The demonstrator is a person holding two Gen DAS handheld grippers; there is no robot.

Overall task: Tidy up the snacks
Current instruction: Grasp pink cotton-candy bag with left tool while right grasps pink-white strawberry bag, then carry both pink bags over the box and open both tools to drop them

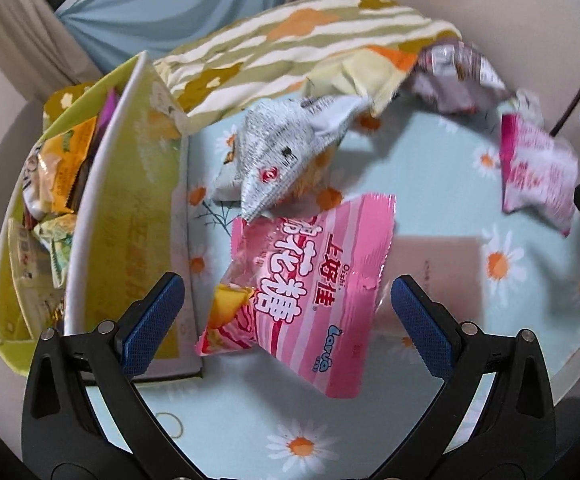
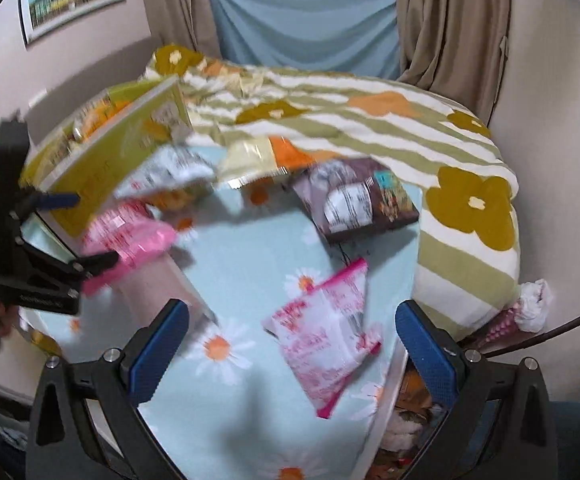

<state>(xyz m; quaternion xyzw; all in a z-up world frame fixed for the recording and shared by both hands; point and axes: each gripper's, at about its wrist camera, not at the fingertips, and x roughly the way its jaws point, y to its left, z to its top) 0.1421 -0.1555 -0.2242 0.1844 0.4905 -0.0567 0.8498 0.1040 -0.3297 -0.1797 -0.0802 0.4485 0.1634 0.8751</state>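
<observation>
Grippers [image 1: 288, 308] [image 2: 292, 336] gape wide over glossy, crinkled pink packet [image 1: 310, 292] beside yellow-green box [image 1: 130, 208].

The left wrist view looks down close over the pink marshmallow packet [image 1: 310, 292] beside the snack box [image 1: 130, 216]. The right wrist view looks from farther right across the same daisy-print bed sheet [image 2: 250, 264], sharing both.

black gripper frames | blue textured fingers [image 1: 154, 320] | silver screws [image 1: 106, 326]
</observation>
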